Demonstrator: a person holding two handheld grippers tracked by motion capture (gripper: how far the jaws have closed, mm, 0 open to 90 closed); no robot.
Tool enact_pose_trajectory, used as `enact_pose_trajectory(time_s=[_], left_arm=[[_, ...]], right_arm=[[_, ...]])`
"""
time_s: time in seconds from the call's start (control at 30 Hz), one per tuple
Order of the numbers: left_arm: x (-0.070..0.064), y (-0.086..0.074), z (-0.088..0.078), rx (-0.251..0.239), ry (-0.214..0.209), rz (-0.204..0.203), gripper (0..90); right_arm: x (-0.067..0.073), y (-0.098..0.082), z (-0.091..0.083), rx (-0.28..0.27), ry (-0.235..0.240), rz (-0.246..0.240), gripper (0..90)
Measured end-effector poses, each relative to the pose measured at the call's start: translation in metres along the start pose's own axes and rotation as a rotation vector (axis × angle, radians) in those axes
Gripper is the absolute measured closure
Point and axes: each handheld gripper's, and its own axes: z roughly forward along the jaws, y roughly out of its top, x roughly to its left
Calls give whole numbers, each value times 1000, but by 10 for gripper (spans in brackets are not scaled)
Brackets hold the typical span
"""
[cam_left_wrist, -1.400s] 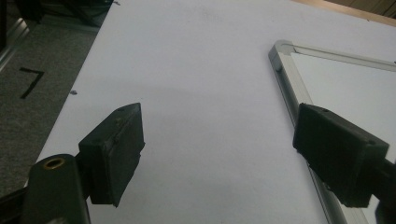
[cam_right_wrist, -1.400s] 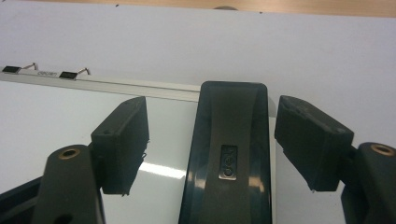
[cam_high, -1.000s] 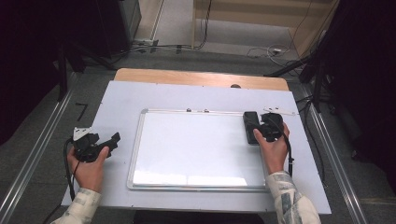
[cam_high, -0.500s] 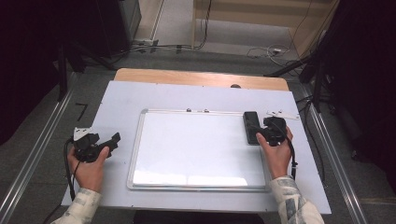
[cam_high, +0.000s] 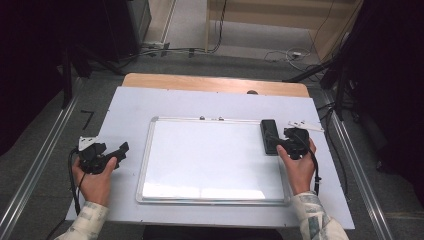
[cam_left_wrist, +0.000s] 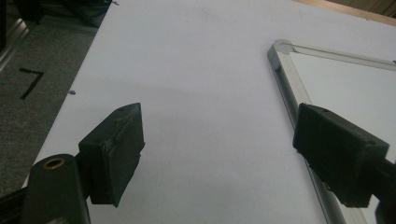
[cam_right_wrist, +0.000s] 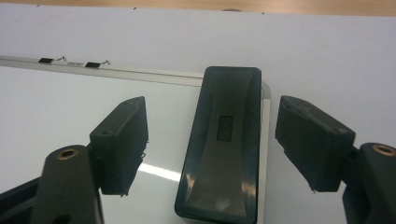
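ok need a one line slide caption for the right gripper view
Right gripper open astride a black whiteboard eraser lying on the right edge of the whiteboard.

Bare table (cam_high: 200, 102) rings the whiteboard (cam_high: 215, 160); eraser (cam_high: 270, 136) blocks its right edge.

The right claw (cam_high: 280, 142) has drawn back slightly toward the person from the black rectangular plastic eraser (cam_high: 270, 136), its jaws straddling it without touching.
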Motion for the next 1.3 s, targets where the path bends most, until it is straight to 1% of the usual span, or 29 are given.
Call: enact_pose_trajectory(time_s=[0.87,1.3], left_arm=[[0,0,-1,-1,-1,-1,172],[0,0,-1,-2,-2,-1,172]], right_arm=[[-8,-11,-15,-5,6,2,242],[-15,-16,-22,-9,12,4,240]])
